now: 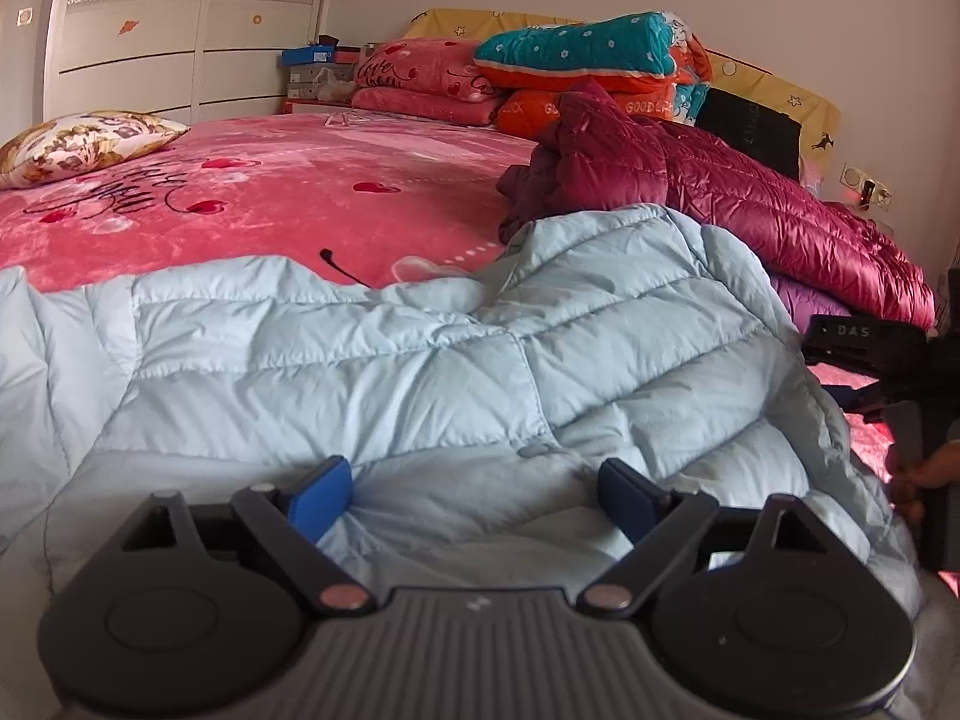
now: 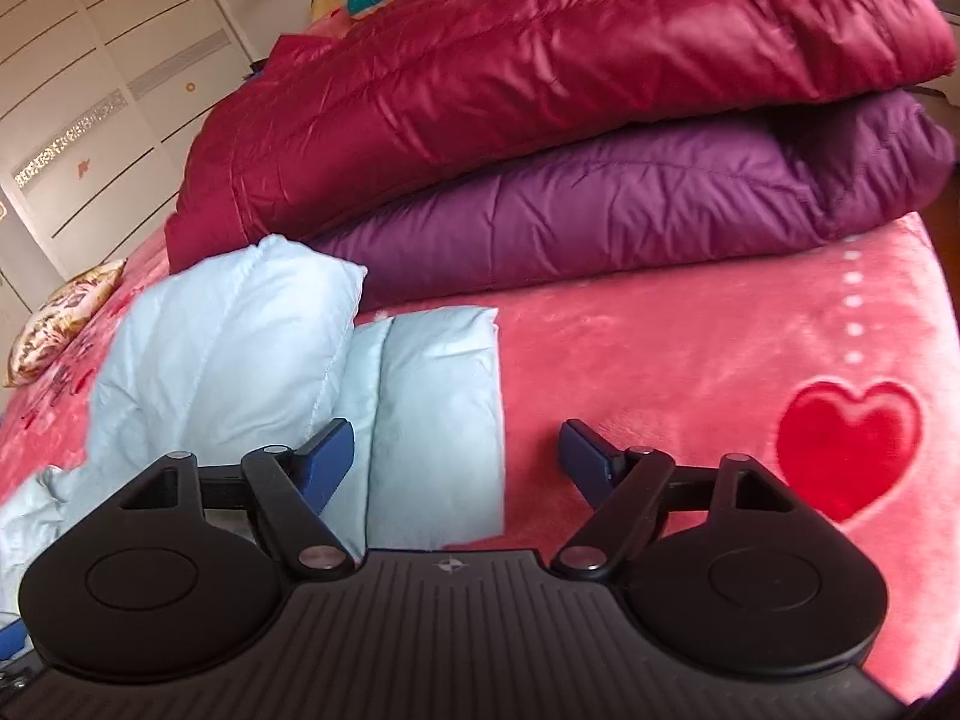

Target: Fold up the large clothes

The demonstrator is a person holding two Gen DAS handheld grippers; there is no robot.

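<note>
A light blue quilted jacket (image 1: 372, 372) lies spread on the pink bed cover (image 1: 270, 198). My left gripper (image 1: 474, 495) is open, its blue fingers wide apart right over the jacket's near part. In the right wrist view a sleeve or edge of the same jacket (image 2: 420, 408) lies flat on the pink cover (image 2: 690, 360). My right gripper (image 2: 456, 459) is open just above it, the left finger (image 2: 327, 465) over the blue fabric, the right finger over the cover. The right gripper also shows at the right edge of the left wrist view (image 1: 864, 354).
A folded dark red jacket (image 2: 540, 78) lies on a folded purple one (image 2: 630, 192) just beyond the blue jacket. Folded blankets (image 1: 570, 60) are stacked at the headboard. A floral pillow (image 1: 78, 144) lies far left. A white wardrobe (image 1: 180, 30) stands behind.
</note>
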